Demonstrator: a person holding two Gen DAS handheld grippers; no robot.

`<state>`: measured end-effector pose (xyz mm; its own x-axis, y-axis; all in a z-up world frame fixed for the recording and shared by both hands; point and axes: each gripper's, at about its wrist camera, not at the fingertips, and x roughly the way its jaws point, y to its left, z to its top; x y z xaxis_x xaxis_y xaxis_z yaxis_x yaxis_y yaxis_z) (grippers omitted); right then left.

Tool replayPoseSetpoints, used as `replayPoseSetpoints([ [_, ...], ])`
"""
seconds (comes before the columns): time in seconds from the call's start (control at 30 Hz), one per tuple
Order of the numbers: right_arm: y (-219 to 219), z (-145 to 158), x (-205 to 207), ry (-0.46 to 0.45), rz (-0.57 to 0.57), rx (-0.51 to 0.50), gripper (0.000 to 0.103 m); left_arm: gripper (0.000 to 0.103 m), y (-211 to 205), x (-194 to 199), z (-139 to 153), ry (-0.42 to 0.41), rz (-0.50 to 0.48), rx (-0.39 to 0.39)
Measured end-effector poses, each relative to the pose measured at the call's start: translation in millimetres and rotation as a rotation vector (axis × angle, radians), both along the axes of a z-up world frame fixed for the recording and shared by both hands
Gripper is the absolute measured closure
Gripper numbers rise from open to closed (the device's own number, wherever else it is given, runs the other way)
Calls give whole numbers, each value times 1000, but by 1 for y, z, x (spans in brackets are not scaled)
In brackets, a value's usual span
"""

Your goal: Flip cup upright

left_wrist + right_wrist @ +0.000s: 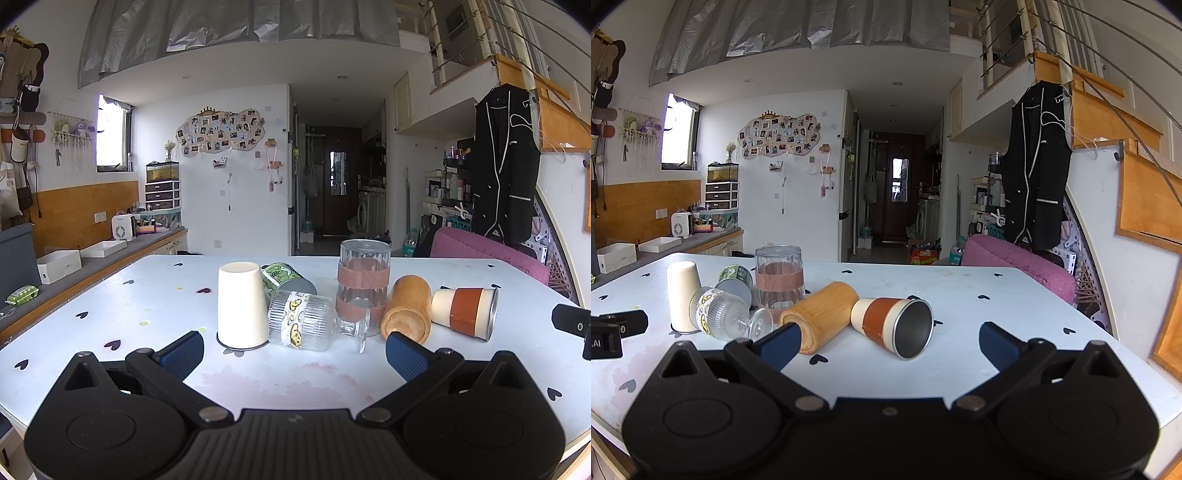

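Several cups stand or lie on the white table (110,295). A cream cup (242,304) stands upside down. A ribbed stemmed glass (306,321) lies on its side beside it. A green can-like cup (286,280) lies behind. A clear glass with a brown band (363,282) stands with its mouth down. A wooden cup (408,308) and a cream cup with an orange sleeve (465,312) lie on their sides. My left gripper (295,354) is open and empty just before the ribbed glass. My right gripper (890,341) is open and empty, with the orange-sleeved cup (890,325) just ahead between its fingers.
A counter with white boxes (59,266) runs along the left. A pink chair (487,254) stands behind the table's far right corner. The table's right edge (1100,325) is close to my right gripper. The right gripper's body shows at the left view's edge (572,325).
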<state>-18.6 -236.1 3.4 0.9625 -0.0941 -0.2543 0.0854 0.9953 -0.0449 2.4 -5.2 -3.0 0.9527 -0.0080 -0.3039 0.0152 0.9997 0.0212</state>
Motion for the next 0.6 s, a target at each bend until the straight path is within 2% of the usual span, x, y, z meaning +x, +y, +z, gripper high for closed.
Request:
replayPoseSetpoints([
  [0.6, 1, 1, 0, 1, 0, -1, 0, 0, -2, 1, -1, 1, -1, -1],
])
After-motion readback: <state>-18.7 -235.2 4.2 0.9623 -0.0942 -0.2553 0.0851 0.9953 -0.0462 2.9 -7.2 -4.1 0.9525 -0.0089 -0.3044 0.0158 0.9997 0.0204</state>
